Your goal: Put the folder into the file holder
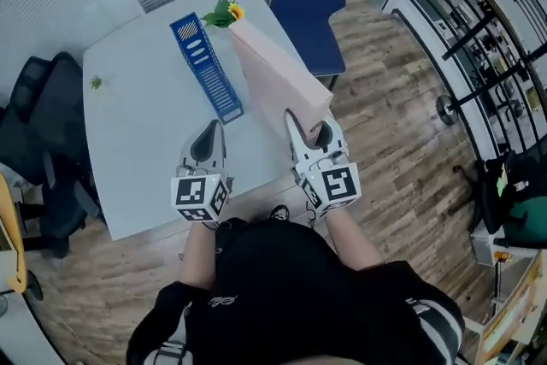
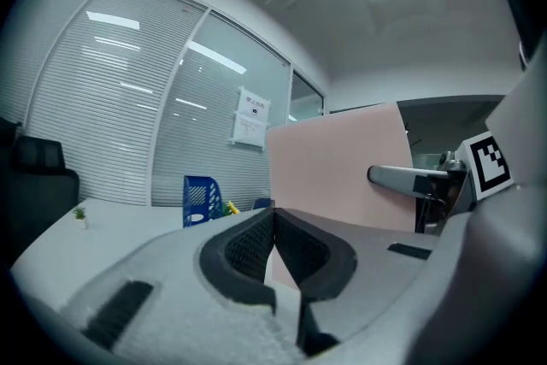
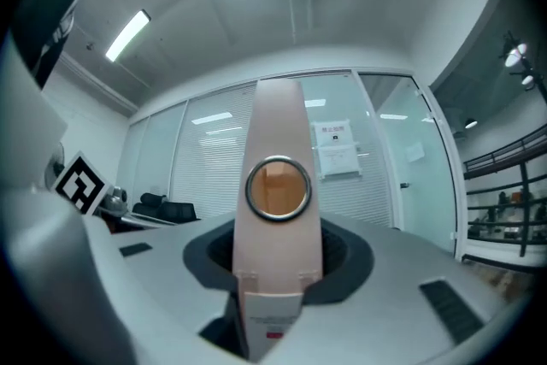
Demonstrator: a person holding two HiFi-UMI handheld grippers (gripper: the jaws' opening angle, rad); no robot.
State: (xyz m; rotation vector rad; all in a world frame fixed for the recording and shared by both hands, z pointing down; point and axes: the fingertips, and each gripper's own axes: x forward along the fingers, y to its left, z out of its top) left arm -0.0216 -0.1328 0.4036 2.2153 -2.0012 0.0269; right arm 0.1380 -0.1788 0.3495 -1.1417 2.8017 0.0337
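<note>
The right tongs (image 1: 308, 126) clamp the spine of a pink folder (image 1: 272, 64), held above the white table (image 1: 141, 132) just beside the blue file holder (image 1: 207, 64). It seems best to line the folder up with the holder's opening before lowering it. The left tongs (image 1: 211, 128) are closed together and empty.

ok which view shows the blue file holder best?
Head view: the file holder shows whole, from above, on the table. Left gripper view shows the file holder small and distant. Right gripper view shows none of it, only the pink folder.
</note>
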